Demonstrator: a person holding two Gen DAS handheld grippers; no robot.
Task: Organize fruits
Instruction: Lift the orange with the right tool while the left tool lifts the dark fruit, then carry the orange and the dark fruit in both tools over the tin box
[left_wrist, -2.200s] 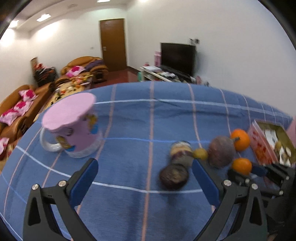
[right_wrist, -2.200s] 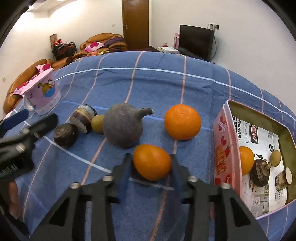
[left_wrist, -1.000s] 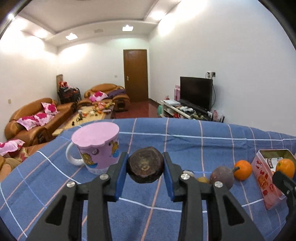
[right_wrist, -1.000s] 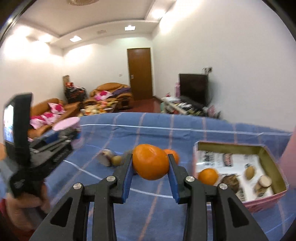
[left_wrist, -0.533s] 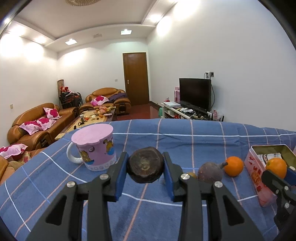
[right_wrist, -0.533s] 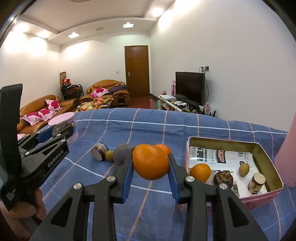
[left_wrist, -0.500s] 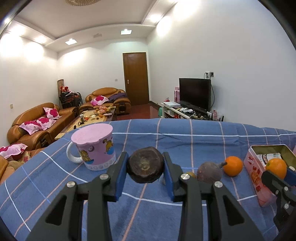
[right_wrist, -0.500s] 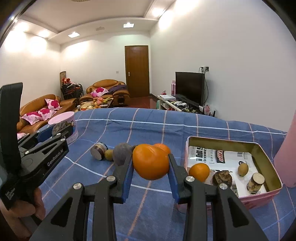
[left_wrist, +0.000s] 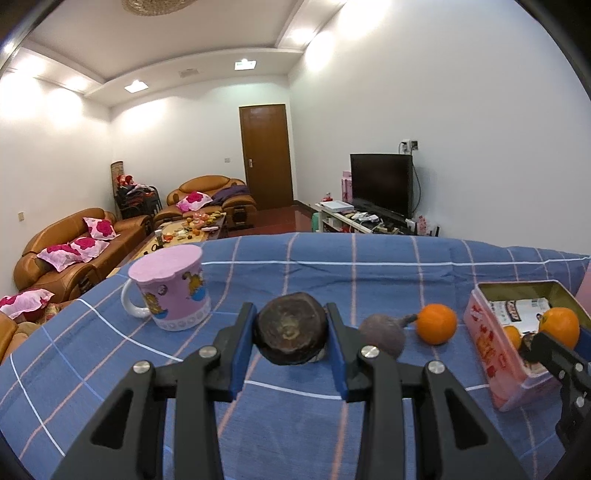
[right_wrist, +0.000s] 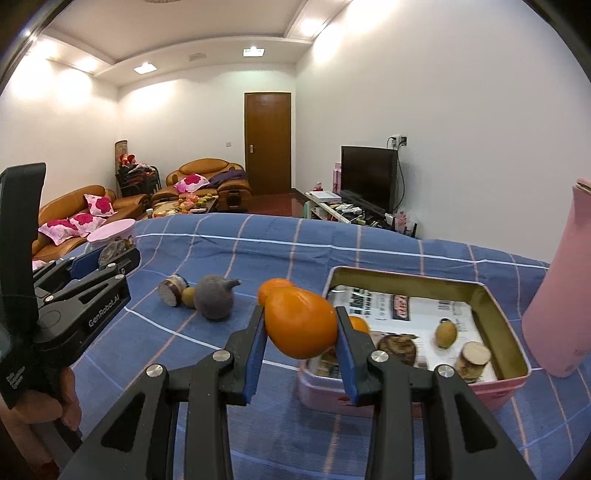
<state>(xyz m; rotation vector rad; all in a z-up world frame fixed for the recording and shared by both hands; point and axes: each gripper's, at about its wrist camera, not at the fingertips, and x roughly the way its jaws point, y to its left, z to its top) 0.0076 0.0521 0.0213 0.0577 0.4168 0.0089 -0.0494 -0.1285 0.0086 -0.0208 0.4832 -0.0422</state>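
My left gripper (left_wrist: 291, 334) is shut on a dark brown round fruit (left_wrist: 291, 332) and holds it above the blue checked cloth. My right gripper (right_wrist: 301, 323) is shut on an orange (right_wrist: 300, 323) just above the near left edge of the pink tin box (right_wrist: 491, 295). The box holds an orange, a dark fruit (right_wrist: 397, 345), a small yellow fruit (right_wrist: 446, 333) and a cut brown piece (right_wrist: 472, 356). On the cloth lie a grey-purple fruit with a stem (right_wrist: 214, 301), another orange (left_wrist: 436, 324), a small yellow fruit (right_wrist: 187, 296) and a cut brown fruit (right_wrist: 170, 290).
A pink mug with a lid (left_wrist: 171, 291) stands on the cloth at the left. A tall pink bottle (right_wrist: 561, 295) stands right of the box. The blue cloth (right_wrist: 258, 254) covers the table. Sofas, a door and a TV lie beyond it.
Both grippers picked their fruits off the cloth and lifted them. My right gripper has carried the orange rightward to the box's near edge. My left gripper has drifted right with the brown fruit.
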